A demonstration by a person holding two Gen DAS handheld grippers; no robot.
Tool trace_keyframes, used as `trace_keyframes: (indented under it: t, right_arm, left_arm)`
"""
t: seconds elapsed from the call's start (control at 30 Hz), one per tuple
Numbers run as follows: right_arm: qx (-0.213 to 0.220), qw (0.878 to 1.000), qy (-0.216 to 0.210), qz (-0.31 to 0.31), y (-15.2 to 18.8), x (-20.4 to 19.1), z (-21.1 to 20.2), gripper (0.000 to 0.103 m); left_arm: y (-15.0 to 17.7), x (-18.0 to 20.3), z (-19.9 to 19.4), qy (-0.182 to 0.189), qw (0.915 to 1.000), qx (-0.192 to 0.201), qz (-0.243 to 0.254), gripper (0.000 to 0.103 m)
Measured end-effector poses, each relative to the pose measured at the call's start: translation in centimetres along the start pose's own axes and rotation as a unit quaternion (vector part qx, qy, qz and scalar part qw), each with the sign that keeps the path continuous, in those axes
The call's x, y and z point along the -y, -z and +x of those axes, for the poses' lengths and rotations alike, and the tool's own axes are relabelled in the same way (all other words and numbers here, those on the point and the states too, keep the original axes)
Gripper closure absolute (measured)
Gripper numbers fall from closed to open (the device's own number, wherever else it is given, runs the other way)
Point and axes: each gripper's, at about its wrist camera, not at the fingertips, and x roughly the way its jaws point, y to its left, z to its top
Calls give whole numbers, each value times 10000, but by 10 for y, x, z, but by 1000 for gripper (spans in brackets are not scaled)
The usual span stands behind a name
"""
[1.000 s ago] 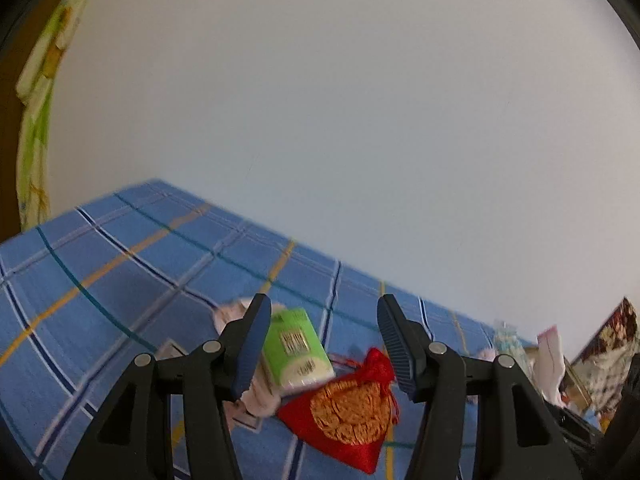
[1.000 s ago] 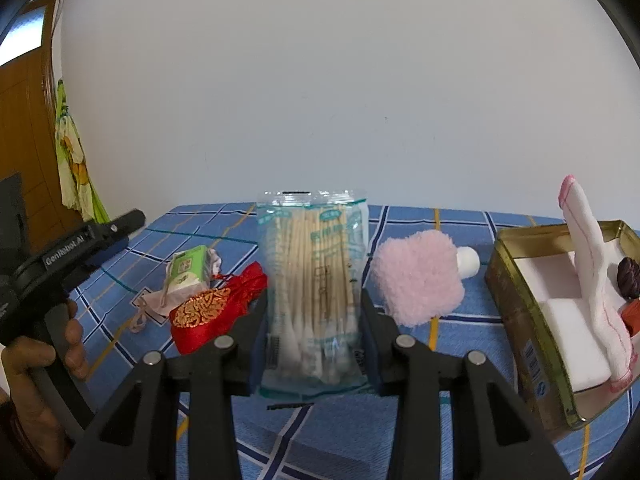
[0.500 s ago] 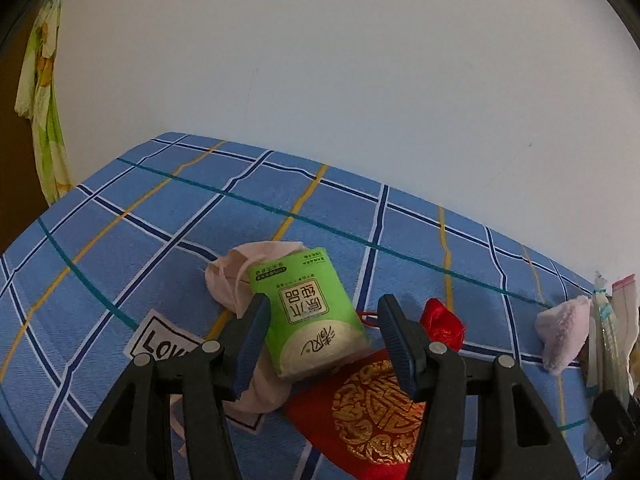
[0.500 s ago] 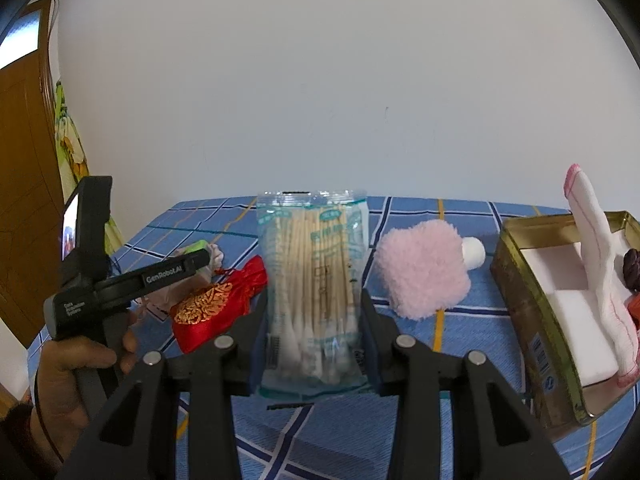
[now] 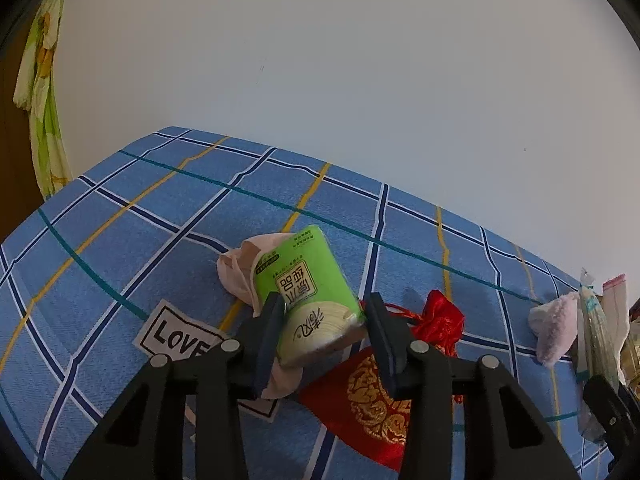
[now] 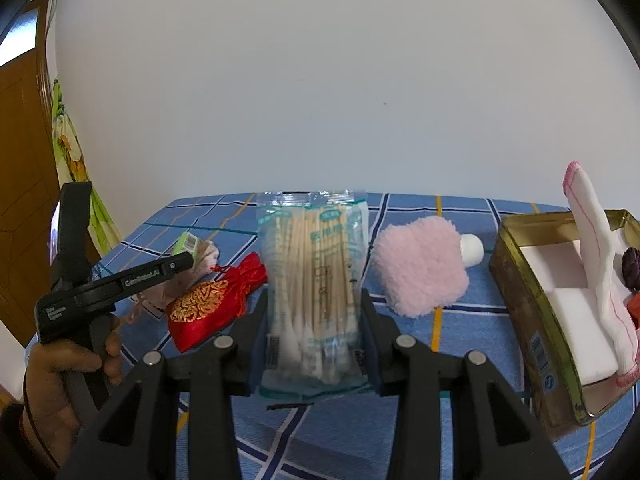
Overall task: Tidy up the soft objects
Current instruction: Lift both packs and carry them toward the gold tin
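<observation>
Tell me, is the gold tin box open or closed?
Open. The gold tin box has no lid on, and white foam blocks show inside.

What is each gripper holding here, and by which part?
The left gripper has just been closing on the green tissue pack across its near end. The right gripper clamps the cotton swab bag by its side edges, low down.

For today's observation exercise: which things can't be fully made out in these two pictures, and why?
- Rectangular gold metal tin, right wrist view: far end cut by picture edge.
- Pale pink cloth, left wrist view: mostly hidden under green tissue pack.
- Clear cotton-swab bag: printing blurred.
</observation>
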Motion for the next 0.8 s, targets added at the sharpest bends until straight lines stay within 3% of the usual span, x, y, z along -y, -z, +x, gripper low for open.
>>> trace_keyframes:
  t: [0.17, 0.2, 0.27, 0.3, 0.43, 0.53, 0.7, 0.8]
  right_arm:
    - [-3, 10000, -4, -8, 0, -1, 0, 63]
    - [2, 10000, -3, -3, 0, -1, 0, 63]
    - [2, 10000, -6, 14, 0, 0, -1, 63]
    - [-6, 10000, -7, 23, 0, 0, 0, 63]
    - [-25, 10000, -17, 56, -1, 2, 0, 63]
    - [-6, 10000, -9, 41, -1, 1, -1, 63]
    - [132, 9999, 7, 41, -1, 1, -6, 63]
    - [278, 9996, -19, 76, -2, 2, -12, 63]
  left_arm:
    - [-1, 1, 4, -72, 9999, -99, -73, 50]
    - [-2, 0, 8, -93, 9997, -176, -108, 45]
    - [0, -5, 20, 19, 9982, -525, -297, 44]
    - [-1, -5, 20, 32, 9983, -503, -307, 43]
    - [-2, -4, 21, -6, 9983, -489, -329, 43]
    - [-2, -1, 21, 76, 9984, -476, -288, 50]
    - [-2, -3, 0, 152, 9995, 26, -282, 50]
    - [-5, -11, -21, 502, 9956, 526, -588, 50]
